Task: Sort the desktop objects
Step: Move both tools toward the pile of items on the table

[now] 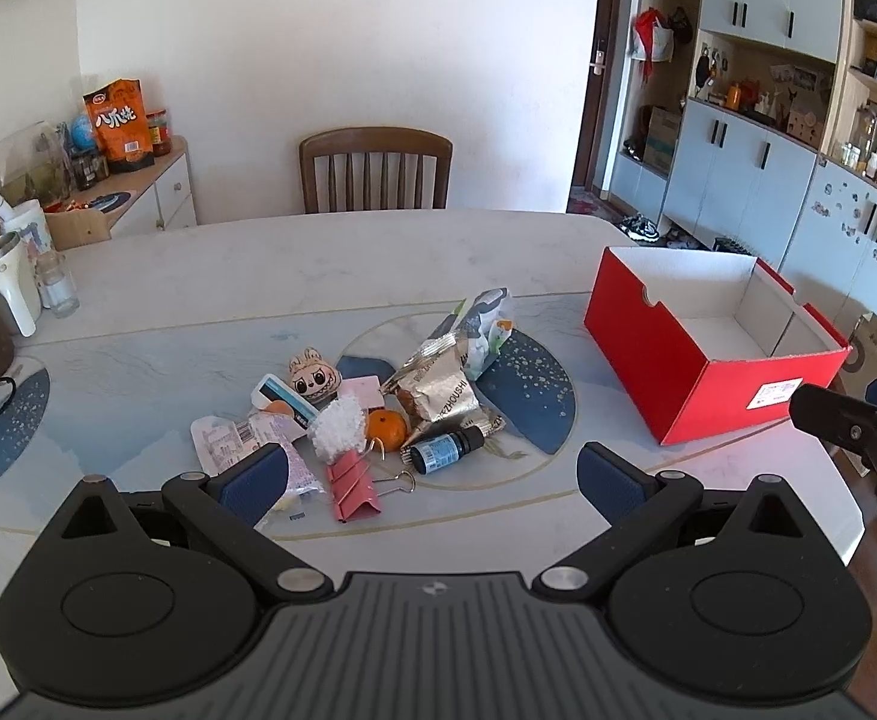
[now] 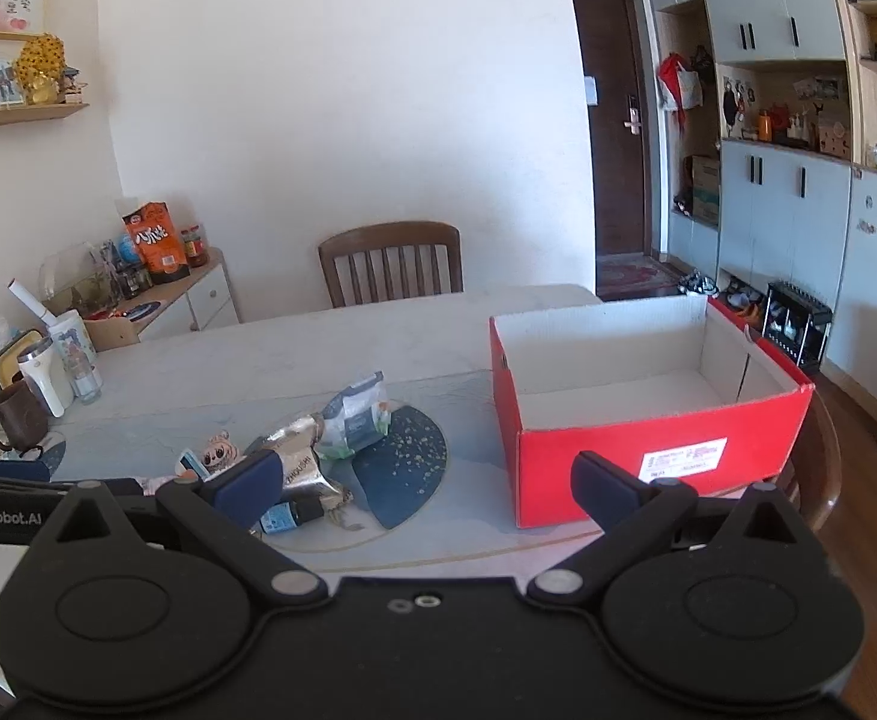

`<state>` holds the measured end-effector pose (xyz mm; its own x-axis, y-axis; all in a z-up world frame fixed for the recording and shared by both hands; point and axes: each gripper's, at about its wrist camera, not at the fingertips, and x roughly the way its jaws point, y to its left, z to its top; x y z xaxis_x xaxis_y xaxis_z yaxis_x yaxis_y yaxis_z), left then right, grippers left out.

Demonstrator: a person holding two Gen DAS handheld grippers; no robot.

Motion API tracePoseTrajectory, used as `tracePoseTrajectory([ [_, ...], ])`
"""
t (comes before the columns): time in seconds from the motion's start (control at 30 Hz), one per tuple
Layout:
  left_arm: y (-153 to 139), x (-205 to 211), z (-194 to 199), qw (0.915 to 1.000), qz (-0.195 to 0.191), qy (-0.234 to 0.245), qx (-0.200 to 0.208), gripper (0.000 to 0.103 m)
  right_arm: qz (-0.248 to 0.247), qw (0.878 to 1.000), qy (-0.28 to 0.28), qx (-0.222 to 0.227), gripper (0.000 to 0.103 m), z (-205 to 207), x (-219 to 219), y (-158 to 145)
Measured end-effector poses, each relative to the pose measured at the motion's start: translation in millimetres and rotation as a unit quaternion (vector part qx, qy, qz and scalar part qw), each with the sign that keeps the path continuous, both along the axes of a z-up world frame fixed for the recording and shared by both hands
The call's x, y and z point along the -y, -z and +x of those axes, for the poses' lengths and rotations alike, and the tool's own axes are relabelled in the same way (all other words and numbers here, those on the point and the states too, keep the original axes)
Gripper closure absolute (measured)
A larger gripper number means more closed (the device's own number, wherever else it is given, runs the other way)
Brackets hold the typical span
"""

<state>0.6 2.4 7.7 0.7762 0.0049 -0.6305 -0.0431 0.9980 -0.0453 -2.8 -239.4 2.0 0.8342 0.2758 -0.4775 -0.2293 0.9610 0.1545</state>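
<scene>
White walls, wooden chair (image 1: 376, 171) at twelve o'clock behind pale marble table (image 1: 330, 252), grey cabinets (image 2: 780, 192) at two o'clock, bright daylight.

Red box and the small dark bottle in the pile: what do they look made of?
The red box looks like corrugated cardboard: matte red outside, plain white inside, folded flaps, a paper label. The small dark bottle seems to be glass or hard plastic, with a glossy black cap and a blue paper label; which one, the look leaves open.

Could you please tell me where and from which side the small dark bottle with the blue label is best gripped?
Probably across the labelled body of the bottle, from above. It lies on its side at the pile's near edge, with the binder clip close to its left.
</scene>
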Motion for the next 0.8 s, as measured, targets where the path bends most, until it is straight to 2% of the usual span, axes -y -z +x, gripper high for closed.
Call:
tracePoseTrajectory([
  [0.53,-8.1,-2.7,-2.4,0.9991,0.020,-0.012,0.035,0.000,0.008,0.999,-0.032,0.006,0.001,1.7,9.6,-1.5],
  [0.8,-5.3,-13.8,0.3,0.9993,0.000,-0.010,0.036,0.000,-0.001,0.999,-0.032,0.012,0.001,3.5,3.8,-1.8],
])
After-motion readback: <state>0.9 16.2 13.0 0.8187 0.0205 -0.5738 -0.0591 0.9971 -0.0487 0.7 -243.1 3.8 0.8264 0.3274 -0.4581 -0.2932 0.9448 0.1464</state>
